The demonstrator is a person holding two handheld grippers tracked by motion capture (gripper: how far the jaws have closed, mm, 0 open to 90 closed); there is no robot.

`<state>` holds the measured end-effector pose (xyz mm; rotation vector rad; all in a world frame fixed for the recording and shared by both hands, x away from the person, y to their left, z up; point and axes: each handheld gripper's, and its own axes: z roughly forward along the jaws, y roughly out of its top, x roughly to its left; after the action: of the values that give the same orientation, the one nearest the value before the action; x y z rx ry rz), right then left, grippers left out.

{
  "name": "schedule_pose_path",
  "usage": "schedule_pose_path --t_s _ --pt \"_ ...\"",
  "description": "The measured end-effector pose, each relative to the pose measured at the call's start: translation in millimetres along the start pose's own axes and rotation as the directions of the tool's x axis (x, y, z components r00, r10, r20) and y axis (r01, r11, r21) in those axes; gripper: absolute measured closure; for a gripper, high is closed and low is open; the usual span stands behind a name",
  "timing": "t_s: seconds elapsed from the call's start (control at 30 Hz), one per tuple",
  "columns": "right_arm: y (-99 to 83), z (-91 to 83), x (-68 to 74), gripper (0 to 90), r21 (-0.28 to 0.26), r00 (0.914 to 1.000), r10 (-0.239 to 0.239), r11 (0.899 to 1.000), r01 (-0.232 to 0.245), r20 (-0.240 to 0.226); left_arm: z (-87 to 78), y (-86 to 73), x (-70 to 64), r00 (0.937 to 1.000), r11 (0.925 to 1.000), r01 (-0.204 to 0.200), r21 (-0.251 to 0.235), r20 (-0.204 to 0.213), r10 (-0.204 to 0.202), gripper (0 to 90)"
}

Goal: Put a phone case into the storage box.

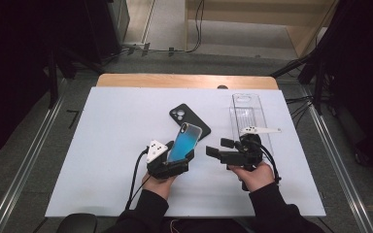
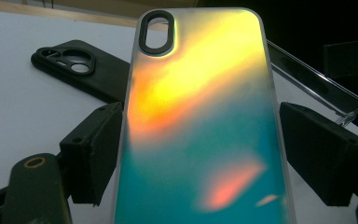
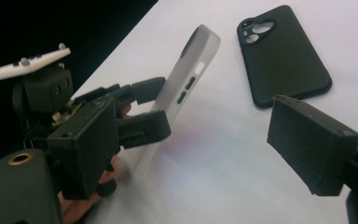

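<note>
My left claw sits near the desk's near edge, left of centre, closed on the lower end of the iridescent phone case. The case stands tilted up off the desk, camera cut-out at the far end. In the left gripper view, a jaw sits at each long edge of the case; its back shows teal below, orange-yellow above.

My right claw is just right of the left one, pointing left toward the case, jaws wide with nothing between them. The right gripper view shows the case edge-on, side button slots visible, gripped by the left claw; my own jaws stand apart from it.

A black phone case lies flat just beyond the held case, camera holes at the far-left end. I cannot tell whether the two touch. A clear plastic box lies on the far right of the desk, beyond my right hand.
</note>
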<state>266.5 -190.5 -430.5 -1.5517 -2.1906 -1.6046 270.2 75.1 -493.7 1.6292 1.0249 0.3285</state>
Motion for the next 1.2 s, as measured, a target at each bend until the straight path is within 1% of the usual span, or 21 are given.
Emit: schedule_pose_path --t_s 0.07,0.1,0.17,0.3,0.37,0.47,0.53,0.67,0.7,0.73,0.8,0.9,0.97,1.0,1.2 --pt "2.1 3.2 -0.3 14.6 -0.003 1.0000 0.007 1.000 -0.007 -0.005 -0.6 -1.3 -1.0 0.9999 0.9999 -0.008 -0.013 -0.015 0.008 17.3" --pt "3.1 4.9 0.0 14.6 -0.005 0.9999 0.009 1.000 -0.009 -0.009 -0.6 -1.8 -1.6 0.9999 0.9997 -0.006 -0.024 -0.013 0.006 17.3" --pt "4.8 7.7 0.8 14.6 -0.003 0.9998 0.014 1.000 -0.014 -0.017 -0.9 -2.4 -2.2 0.9998 0.9996 -0.011 -0.026 -0.015 0.011 17.3" --pt "8.8 13.6 3.0 14.6 -0.004 0.9990 0.029 1.000 -0.029 -0.034 -0.1 -4.5 -3.6 1.0000 0.9997 0.002 -0.025 0.000 -0.001 17.3" --pt "10.8 16.8 3.6 18.5 0.001 0.9982 0.042 0.999 -0.042 -0.043 0.3 -5.8 -4.3 0.9999 0.9995 0.015 -0.028 0.005 -0.014 17.3" --pt "13.6 22.4 3.4 18.7 0.010 0.9977 0.050 0.999 -0.050 -0.046 -0.1 -6.7 -5.3 0.9997 0.9993 0.022 -0.029 0.005 -0.022 17.3" --pt "15.1 26.6 2.6 19.8 0.016 0.9975 0.055 0.998 -0.054 -0.045 -0.3 -7.0 -6.1 0.9999 0.9994 0.014 -0.031 0.002 -0.014 17.3" --pt "18.1 34.5 -0.8 24.7 0.046 0.9937 0.099 0.994 -0.097 -0.053 -0.5 -7.6 -8.0 1.0000 0.9994 0.009 -0.033 0.002 -0.009 17.3" --pt "18.1 34.5 -0.8 24.7 0.046 0.9937 0.099 0.994 -0.097 -0.053 -0.7 -7.9 -8.5 1.0000 0.9995 0.004 -0.031 0.000 -0.004 17.3" --pt "19.3 37.5 -2.6 28.2 0.054 0.9914 0.120 0.992 -0.117 -0.053 -0.4 -8.5 -9.8 1.0000 0.9994 0.007 -0.033 0.002 -0.007 17.3" --pt "20.5 39.8 -4.4 30.8 0.060 0.9901 0.130 0.990 -0.127 -0.052 -0.5 -8.9 -10.4 1.0000 0.9995 0.003 -0.032 0.003 -0.003 17.3" --pt "23.0 43.1 -6.4 36.5 0.073 0.9861 0.157 0.986 -0.153 -0.055 -0.5 -9.2 -11.1 1.0000 0.9994 0.003 -0.034 0.004 -0.003 17.3" --pt "24.3 45.8 -8.1 41.1 0.077 0.9856 0.160 0.985 -0.155 -0.055 -0.6 -9.5 -12.3 1.0000 0.9994 0.002 -0.034 0.003 -0.002 17.3" --pt "25.1 46.7 -8.2 42.6 0.084 0.9837 0.172 0.982 -0.167 -0.052 -0.7 -9.7 -12.7 1.0000 0.9994 0.002 -0.033 0.003 -0.002 17.3" --pt "27.5 52.2 -10.2 59.3 0.095 0.9770 0.205 0.975 -0.199 -0.058 -0.7 -11.1 -14.3 0.9999 0.9994 0.010 -0.034 0.010 -0.010 17.3"
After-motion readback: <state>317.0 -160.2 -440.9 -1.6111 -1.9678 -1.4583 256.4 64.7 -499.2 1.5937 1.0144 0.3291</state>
